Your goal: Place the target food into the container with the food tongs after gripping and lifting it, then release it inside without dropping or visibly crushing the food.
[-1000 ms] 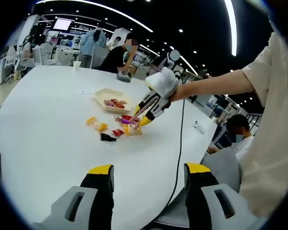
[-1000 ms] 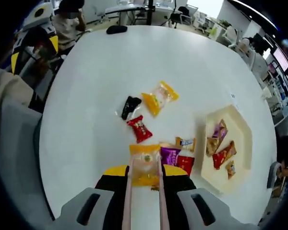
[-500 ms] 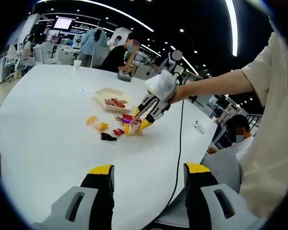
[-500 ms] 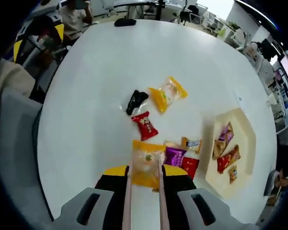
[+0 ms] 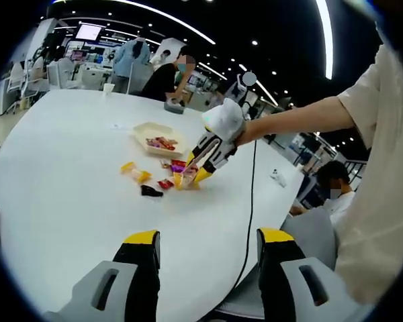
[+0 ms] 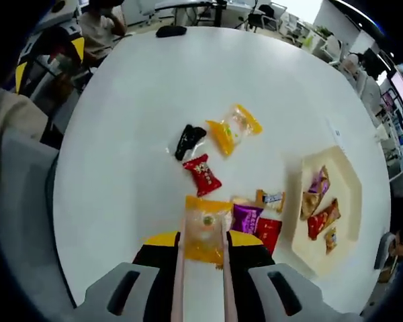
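In the right gripper view my right gripper (image 6: 203,243) is shut on the pink food tongs (image 6: 178,268). The tongs' two arms straddle a clear packet with yellow ends (image 6: 203,227) lying on the white table. A purple packet (image 6: 239,217) and a red one (image 6: 266,232) lie just right of it. The cream hexagonal tray (image 6: 352,194) at the right holds several wrapped snacks. In the left gripper view my left gripper (image 5: 208,243) hangs open over the near table, holding nothing. The right gripper (image 5: 211,144) reaches down to the snack pile (image 5: 178,178) near the tray (image 5: 148,127).
Loose on the table lie a small red packet (image 6: 203,174), a black packet (image 6: 187,139) and a yellow-ended packet (image 6: 234,127). A black cable (image 5: 250,221) runs across the table. A seated person (image 5: 332,184) is at the table's right edge; others stand behind.
The right gripper view has shifted slightly. The tongs still straddle the same yellow-ended packet, and the left gripper has stayed in place.
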Demonstrator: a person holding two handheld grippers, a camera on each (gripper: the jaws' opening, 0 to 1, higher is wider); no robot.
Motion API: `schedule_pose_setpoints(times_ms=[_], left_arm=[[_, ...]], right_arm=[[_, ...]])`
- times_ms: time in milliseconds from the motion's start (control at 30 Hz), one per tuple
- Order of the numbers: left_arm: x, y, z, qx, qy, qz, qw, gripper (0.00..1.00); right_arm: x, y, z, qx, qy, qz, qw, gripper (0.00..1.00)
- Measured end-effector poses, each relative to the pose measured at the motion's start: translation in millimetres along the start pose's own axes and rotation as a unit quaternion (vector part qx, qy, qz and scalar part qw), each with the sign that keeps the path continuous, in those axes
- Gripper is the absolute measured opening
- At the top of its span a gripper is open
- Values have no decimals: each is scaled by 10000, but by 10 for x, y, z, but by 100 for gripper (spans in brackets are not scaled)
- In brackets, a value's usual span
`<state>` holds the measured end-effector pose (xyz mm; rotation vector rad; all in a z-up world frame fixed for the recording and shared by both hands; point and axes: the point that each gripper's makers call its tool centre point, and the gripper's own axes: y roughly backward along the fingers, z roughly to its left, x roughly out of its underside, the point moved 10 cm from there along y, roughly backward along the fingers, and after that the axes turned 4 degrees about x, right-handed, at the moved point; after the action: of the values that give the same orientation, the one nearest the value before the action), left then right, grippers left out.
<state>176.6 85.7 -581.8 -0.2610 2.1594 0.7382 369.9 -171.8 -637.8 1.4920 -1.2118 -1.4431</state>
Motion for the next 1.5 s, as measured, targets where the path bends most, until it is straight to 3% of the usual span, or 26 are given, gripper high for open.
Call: schedule_pose_setpoints(times_ms=[1500], left_arm=[[33,-9,8,5,38,43,10000,57]], right_arm=[[79,-59,24,-35,-632,-16,9980,23]])
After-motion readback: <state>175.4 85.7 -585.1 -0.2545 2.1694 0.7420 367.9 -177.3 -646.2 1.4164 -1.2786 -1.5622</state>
